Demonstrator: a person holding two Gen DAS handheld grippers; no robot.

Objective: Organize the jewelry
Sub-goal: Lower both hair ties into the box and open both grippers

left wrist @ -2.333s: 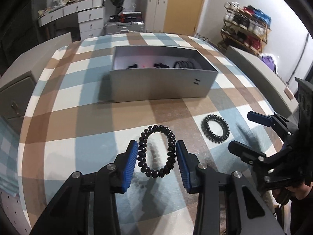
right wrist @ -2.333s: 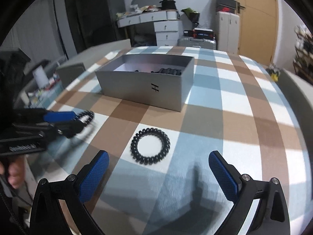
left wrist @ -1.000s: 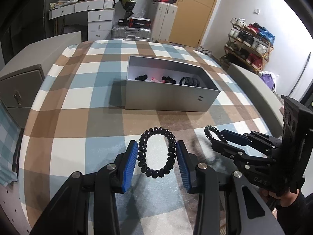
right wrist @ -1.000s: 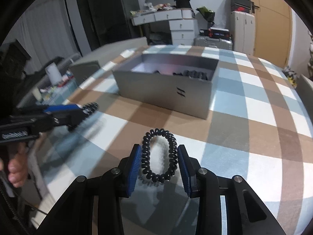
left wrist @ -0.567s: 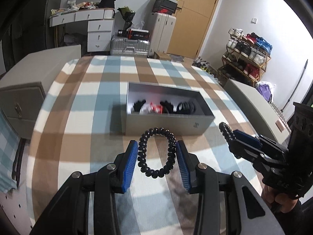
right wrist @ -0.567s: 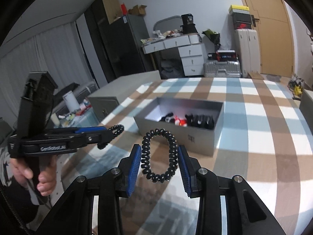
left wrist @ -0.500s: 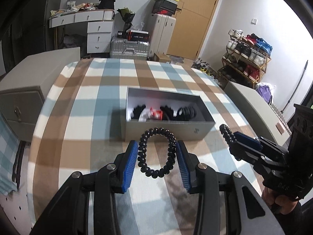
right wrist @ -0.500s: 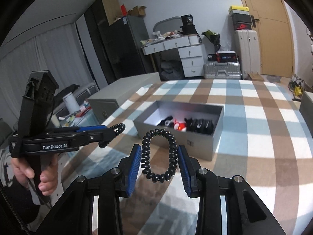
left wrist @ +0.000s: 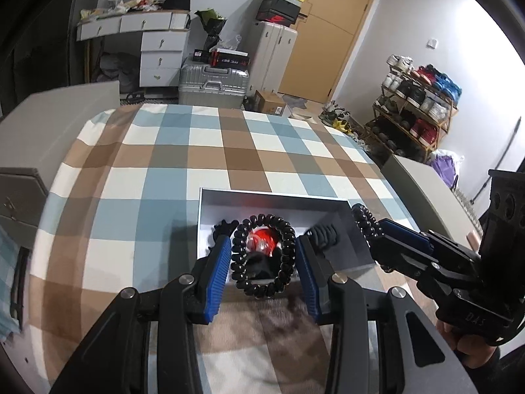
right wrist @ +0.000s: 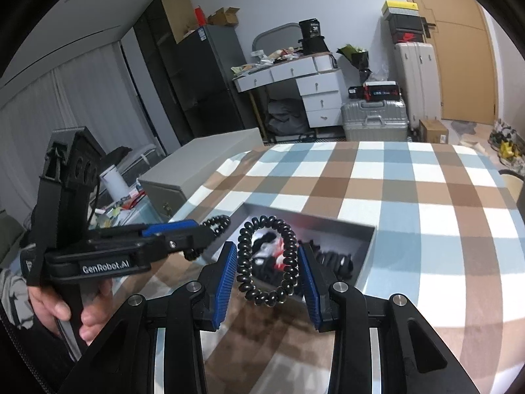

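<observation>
My left gripper (left wrist: 262,262) is shut on a black spiral hair tie (left wrist: 286,229), held upright above the near wall of the open grey box (left wrist: 272,197). To its right, my right gripper (left wrist: 370,229) pinches a second black coil tie (left wrist: 362,218) over the box's right end. In the right wrist view the right gripper (right wrist: 267,266) is shut on that tie (right wrist: 290,246), above the grey box (right wrist: 369,243). The left gripper (right wrist: 206,229) with its tie (right wrist: 218,221) reaches in from the left. Black ties and a red piece (left wrist: 264,238) lie inside the box.
A checked blue, brown and white cloth (left wrist: 164,164) covers the table. A person's hand (right wrist: 55,308) grips the left handle. Grey cabinets (left wrist: 39,131) flank the table; a suitcase (left wrist: 211,80), a white desk and a shoe rack (left wrist: 416,105) stand beyond.
Both grippers, each keeping its coil tie, have risen and moved forward from above the cloth to over the grey box. The box now lies right beneath the fingertips.
</observation>
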